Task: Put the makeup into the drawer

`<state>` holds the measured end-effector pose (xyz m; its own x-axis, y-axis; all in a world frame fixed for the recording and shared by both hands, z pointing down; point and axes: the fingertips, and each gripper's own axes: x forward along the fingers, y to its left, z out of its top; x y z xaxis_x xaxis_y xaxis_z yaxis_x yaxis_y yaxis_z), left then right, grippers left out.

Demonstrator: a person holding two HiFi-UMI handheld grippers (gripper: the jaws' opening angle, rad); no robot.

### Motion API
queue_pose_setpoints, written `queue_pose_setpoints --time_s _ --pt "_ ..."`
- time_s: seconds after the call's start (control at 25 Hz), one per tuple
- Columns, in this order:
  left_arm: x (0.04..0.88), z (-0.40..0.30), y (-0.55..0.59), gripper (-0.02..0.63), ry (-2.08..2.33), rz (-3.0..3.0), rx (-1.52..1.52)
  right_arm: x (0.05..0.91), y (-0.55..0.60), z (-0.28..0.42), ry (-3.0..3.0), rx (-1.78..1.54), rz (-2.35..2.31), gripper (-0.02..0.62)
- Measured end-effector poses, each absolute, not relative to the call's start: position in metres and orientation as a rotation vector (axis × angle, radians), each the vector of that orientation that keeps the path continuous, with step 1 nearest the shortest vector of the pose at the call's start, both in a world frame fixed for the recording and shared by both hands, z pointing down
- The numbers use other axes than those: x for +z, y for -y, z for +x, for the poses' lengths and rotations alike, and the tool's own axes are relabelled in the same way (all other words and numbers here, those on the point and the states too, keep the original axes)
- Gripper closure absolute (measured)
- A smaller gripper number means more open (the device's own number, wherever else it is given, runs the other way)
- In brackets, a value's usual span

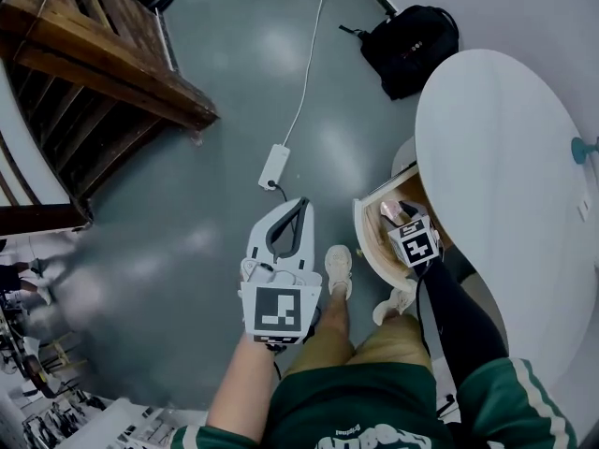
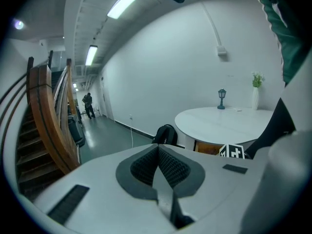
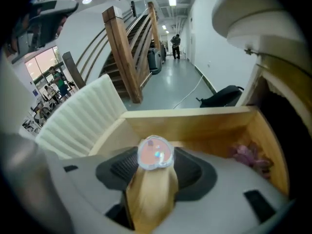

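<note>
The right hand-held gripper (image 3: 155,168) is pinching a gold tube of makeup with a clear, pinkish faceted cap (image 3: 152,189). Its jaws are clamping the tube's sides, so the cap is sticking out past the pads toward 12 o'clock in the right gripper view. The gripper is pointing steeply down into the open light wooden drawer with a white ribbed front (image 3: 195,123), presumably so the tube can be released straight onto the drawer floor and not onto its rim. The makeup is sitting between the jaws, above the drawer's inside, and is not yet lying in it. A pink crumpled item (image 3: 248,156) is lying in the drawer at about 3 o'clock from the cap. The drawer is standing pulled out from under the white round bench (image 1: 505,176). The left hand-held gripper (image 2: 158,167) is hanging at about 9 o'clock from the drawer in the head view, jaws pressed together on nothing, probably to stay out of the way.
</note>
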<state>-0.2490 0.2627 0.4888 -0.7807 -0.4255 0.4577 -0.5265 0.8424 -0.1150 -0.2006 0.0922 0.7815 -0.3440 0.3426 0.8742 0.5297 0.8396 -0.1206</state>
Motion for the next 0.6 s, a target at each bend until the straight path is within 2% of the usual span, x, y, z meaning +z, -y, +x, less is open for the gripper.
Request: queue_pose_setpoints --time_s 0.6 --pt "0.510 -0.250 -0.283 0.606 2.572 0.662 0.306 0.830 -0.090 -0.216 1.900 -0.230 -0.595 0.357"
